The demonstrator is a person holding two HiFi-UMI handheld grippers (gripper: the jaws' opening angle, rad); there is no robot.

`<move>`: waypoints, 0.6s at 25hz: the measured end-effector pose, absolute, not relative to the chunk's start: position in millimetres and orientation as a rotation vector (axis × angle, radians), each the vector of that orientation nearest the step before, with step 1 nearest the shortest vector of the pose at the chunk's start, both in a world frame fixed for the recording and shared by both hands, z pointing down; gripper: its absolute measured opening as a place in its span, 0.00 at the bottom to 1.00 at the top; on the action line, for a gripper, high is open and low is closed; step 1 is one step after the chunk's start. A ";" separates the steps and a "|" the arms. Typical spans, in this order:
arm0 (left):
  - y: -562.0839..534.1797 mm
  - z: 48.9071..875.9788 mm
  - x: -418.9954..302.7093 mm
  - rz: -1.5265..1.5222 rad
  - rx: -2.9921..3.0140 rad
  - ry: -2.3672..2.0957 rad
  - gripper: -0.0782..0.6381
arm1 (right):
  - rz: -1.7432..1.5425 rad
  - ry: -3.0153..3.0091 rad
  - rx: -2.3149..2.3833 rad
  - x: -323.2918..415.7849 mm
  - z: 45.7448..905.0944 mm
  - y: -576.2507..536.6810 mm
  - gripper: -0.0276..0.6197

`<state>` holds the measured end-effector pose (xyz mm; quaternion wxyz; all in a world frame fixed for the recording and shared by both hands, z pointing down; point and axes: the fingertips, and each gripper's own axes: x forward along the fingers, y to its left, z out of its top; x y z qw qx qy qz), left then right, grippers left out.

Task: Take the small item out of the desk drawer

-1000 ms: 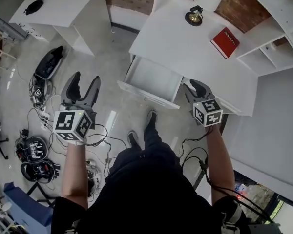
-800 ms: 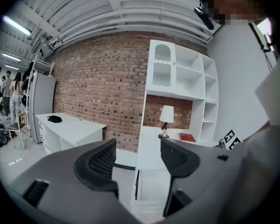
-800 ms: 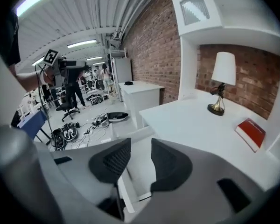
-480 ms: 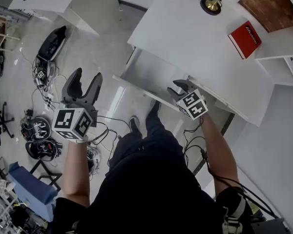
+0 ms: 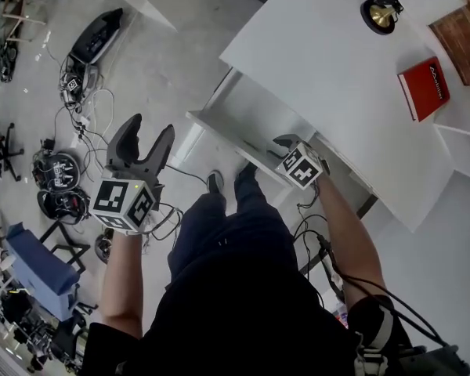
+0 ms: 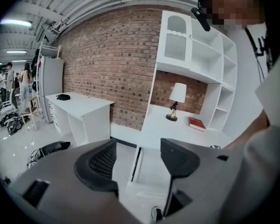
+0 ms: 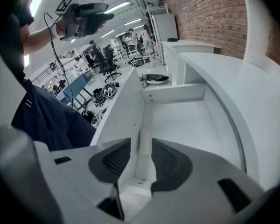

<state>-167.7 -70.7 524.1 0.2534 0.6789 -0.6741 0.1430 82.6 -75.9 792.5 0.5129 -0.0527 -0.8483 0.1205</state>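
Right gripper (image 7: pixel 141 146) is down in the drawer (image 7: pixel 186 120), jaws opening, small white block (image 7: pixel 144 158) right between them, not clamped. Left gripper (image 6: pixel 137 148) hangs spread and empty, off to its left.

Smooth white drawer (image 5: pixel 254 112) (matt laminate)

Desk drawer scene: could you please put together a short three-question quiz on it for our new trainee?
1. True or false: the drawer is shut.
2. What does the left gripper hold? A. a cup B. nothing C. a pen
3. Fill in: the book lying on the desk is ___ in colour.
Key: 1 false, it stands pulled out; 2 B, its jaws are apart with nothing between them; 3 red.
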 end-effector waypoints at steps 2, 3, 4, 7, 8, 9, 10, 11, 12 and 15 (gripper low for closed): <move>-69.4 531.5 -169.4 0.387 1.827 -1.833 0.50 | 0.264 -2.003 -0.179 80.0 808.1 -70.8 0.26; -68.6 536.1 -170.6 0.388 1.819 -1.832 0.50 | 0.249 -1.986 -0.200 78.1 815.6 -69.0 0.26; -67.8 541.5 -171.7 0.389 1.811 -1.829 0.50 | 0.236 -1.971 -0.217 75.8 822.9 -67.7 0.26; -66.3 559.7 -176.0 0.391 1.797 -1.808 0.50 | 0.225 -1.932 -0.254 68.3 843.8 -64.8 0.26; -66.2 566.2 -178.2 0.390 1.793 -1.800 0.50 | 0.231 -1.917 -0.265 66.4 850.7 -64.1 0.26; -66.2 572.9 -180.9 0.389 1.788 -1.793 0.50 | 0.237 -1.900 -0.275 65.1 857.9 -63.9 0.26; -66.6 580.0 -183.8 0.391 1.784 -1.786 0.50 | 0.242 -1.884 -0.284 64.3 865.0 -64.1 0.26; -67.3 587.1 -186.9 0.395 1.780 -1.779 0.50 | 0.245 -1.870 -0.292 63.6 871.8 -64.6 0.26; -68.2 593.5 -190.2 0.401 1.777 -1.772 0.50 | 0.246 -1.858 -0.300 62.8 877.9 -64.7 0.26; -68.8 606.9 -200.1 0.402 1.760 -1.761 0.50 | 0.244 -1.827 -0.333 61.0 893.8 -60.6 0.26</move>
